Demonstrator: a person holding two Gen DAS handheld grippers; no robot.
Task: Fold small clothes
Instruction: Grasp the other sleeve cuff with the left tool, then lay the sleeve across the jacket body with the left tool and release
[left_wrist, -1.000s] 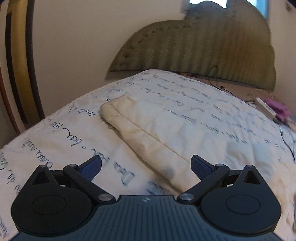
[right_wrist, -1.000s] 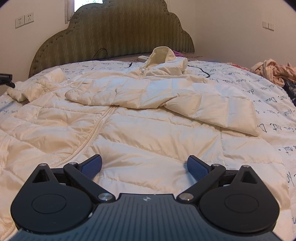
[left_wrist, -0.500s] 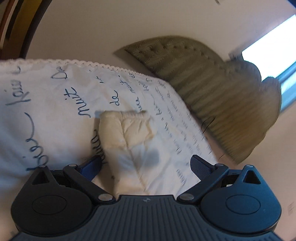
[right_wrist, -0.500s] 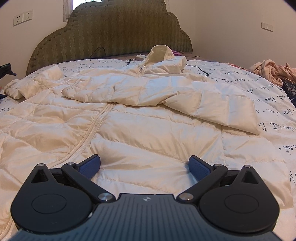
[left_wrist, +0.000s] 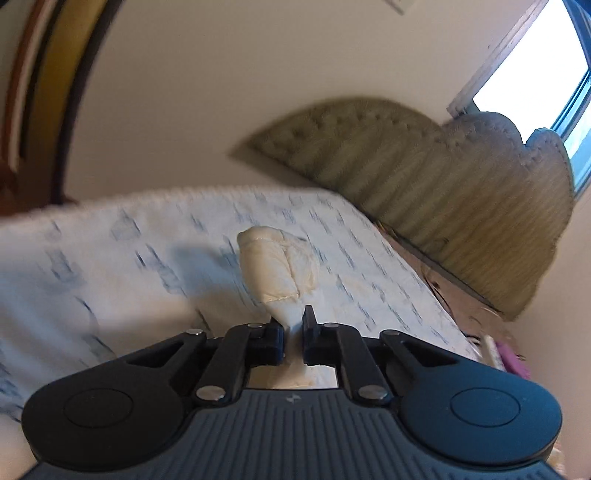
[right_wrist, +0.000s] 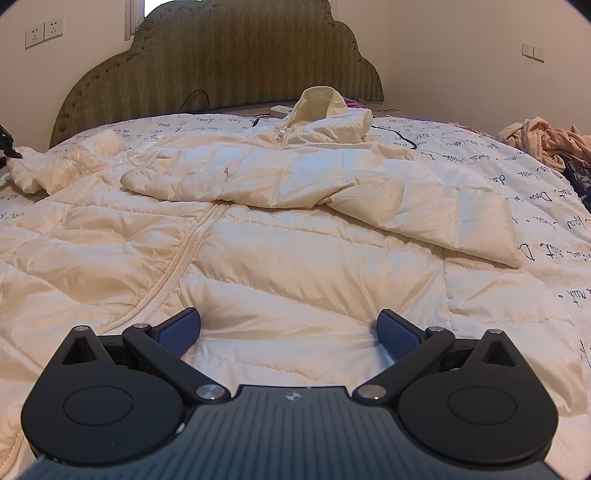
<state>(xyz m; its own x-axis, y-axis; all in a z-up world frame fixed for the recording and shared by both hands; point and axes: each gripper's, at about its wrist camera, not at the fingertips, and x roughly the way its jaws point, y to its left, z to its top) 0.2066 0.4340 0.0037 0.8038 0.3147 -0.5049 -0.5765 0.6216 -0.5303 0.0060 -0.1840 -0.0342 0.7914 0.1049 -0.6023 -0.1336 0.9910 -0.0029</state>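
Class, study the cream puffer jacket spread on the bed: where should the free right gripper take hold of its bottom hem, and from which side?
Grip the near hem of the jacket, right of the zipper, coming in low from the near edge. It lies flat and puffy just ahead of the open right gripper, so a pinch should gather it. The left gripper is already shut on the sleeve cuff.

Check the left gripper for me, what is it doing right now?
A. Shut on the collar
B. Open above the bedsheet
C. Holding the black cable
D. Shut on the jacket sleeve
D: the left gripper has its jaws pinched on the cream sleeve, whose cuff end sticks out past the fingertips above the bedsheet.
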